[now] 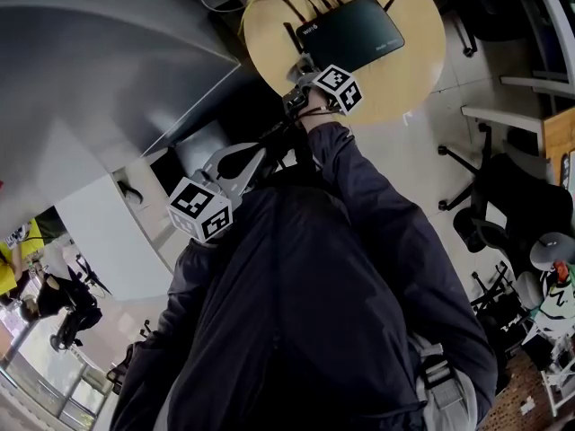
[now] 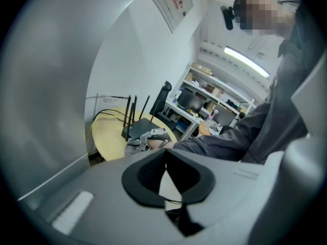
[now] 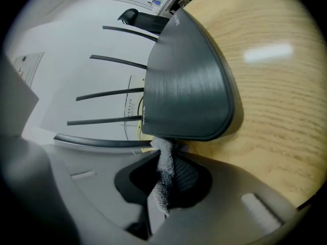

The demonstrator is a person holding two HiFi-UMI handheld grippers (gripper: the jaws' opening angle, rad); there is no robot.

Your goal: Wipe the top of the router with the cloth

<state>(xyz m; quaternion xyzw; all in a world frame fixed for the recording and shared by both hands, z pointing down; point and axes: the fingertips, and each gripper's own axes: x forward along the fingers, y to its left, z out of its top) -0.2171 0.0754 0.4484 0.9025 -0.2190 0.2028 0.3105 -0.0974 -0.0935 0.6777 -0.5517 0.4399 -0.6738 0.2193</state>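
Over on the far side, on the round wooden counter [image 1: 409,79], the black router [image 1: 352,27] sat flat with its thin antennas [image 3: 110,92] sticking out and a yellow cable [image 1: 256,1] looping off behind it. The right gripper [image 3: 167,157] was right up at the router's near-left edge, fingers pinched tight on a strip of whitish mesh cloth [image 3: 163,182]. The cloth's top end looked like it was touching the router's rim rather than lying on the top face. The left gripper [image 2: 165,156] was held well back from the counter, close to the person's dark jacket [image 1: 314,312], fingers closed together at the tips with nothing in them. Its camera looked across at the counter, the router and the person's right sleeve [image 2: 214,142] reaching out that way.
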